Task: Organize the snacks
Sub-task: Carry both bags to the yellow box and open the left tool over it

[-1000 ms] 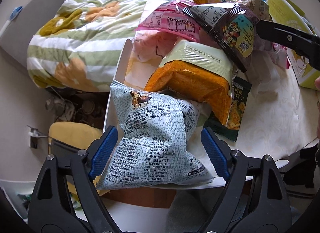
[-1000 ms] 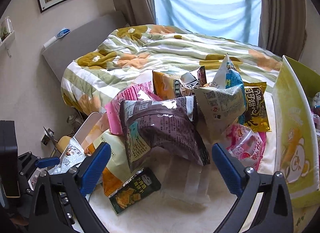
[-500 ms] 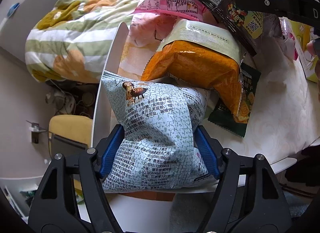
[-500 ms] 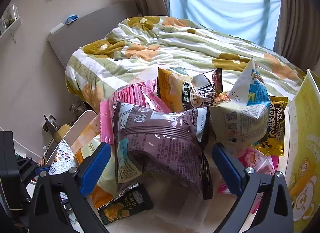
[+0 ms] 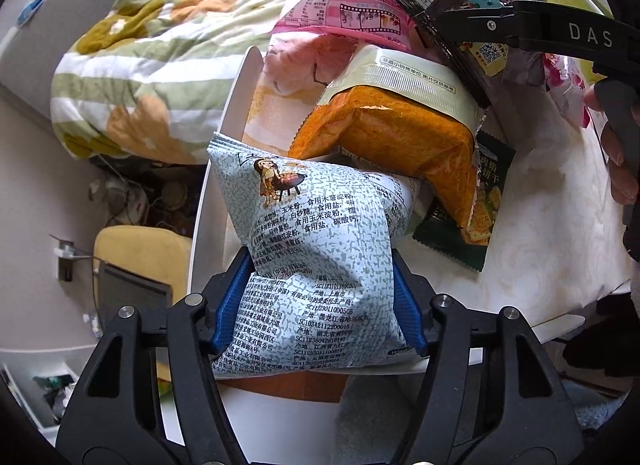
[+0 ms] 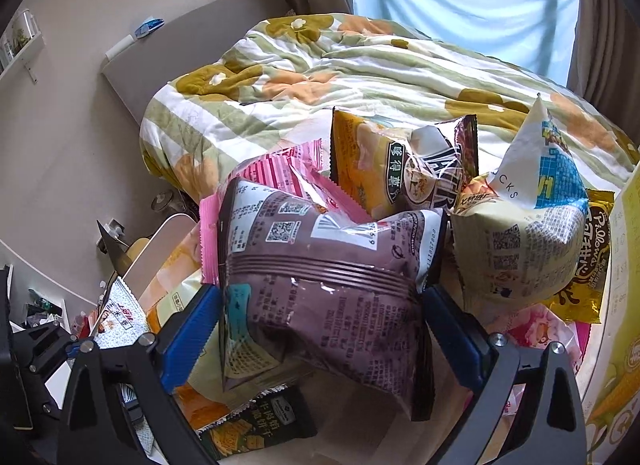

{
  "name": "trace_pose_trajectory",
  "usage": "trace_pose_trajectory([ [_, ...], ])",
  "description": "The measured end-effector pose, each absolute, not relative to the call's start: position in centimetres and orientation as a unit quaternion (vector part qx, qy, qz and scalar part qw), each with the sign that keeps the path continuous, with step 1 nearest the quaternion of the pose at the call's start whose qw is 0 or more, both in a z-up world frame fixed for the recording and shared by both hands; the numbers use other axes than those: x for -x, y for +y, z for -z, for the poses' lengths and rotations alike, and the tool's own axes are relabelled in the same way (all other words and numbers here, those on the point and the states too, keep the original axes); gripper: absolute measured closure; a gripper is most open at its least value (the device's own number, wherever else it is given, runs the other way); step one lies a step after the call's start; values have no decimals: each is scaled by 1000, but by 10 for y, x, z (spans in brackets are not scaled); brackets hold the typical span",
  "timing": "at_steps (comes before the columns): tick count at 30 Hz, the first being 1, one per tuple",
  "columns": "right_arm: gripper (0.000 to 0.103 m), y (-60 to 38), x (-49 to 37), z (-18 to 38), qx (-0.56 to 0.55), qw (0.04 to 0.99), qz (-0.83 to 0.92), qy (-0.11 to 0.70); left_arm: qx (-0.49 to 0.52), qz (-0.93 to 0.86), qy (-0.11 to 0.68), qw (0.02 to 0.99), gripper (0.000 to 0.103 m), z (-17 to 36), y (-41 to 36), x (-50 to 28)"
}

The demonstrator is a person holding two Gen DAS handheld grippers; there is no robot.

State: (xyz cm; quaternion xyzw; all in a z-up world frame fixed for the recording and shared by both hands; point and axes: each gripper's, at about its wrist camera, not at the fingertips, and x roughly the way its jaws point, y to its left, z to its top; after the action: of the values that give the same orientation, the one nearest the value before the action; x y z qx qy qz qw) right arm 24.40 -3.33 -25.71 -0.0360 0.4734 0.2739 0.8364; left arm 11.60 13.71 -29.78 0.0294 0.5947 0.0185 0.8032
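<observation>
Bright window daylight, sharp, fisheye-warped edges.

On the white round table [image 5: 560, 201], a pale printed foil bag [image 5: 316, 265] lies nearest at the left edge, an orange crinkled bag [image 5: 384, 141] behind it, a dark purple foil bag [image 6: 320, 289] atop the pile beyond.

A: Any room left on that table [image 5: 560, 225]?

B: Only the bare patch at the right, past the green packet [image 5: 480, 201]. Far side is a heap: purple bag [image 6: 328, 289] on top, pink bag [image 6: 276, 173] and yellow bag [image 6: 368, 161] behind, cream bag [image 6: 520, 249] jammed up just right of it.

A: Left?

B: White panel [image 5: 240, 105] walls it off.
</observation>
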Motion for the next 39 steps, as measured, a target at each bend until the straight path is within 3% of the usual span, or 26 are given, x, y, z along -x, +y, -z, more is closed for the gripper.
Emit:
trace_pose_trajectory([
  [2,20,-34,-243,256,35,838,-275,471,-30,-17,593,804,44,296,138,-115],
  [7,31,-34,-237,251,36,844,-269,463,-30,-14,583,812,44,286,139,-111],
  [18,32,-41,-210,219,19,862,-258,437,-35,-2,548,836,45,247,139,-90],
  [28,32,-67,-172,157,-26,881,-247,403,-42,26,487,872,45,181,136,-84],
  [39,32,-138,-129,96,-43,920,-156,357,-68,90,417,902,45,115,86,-115],
])
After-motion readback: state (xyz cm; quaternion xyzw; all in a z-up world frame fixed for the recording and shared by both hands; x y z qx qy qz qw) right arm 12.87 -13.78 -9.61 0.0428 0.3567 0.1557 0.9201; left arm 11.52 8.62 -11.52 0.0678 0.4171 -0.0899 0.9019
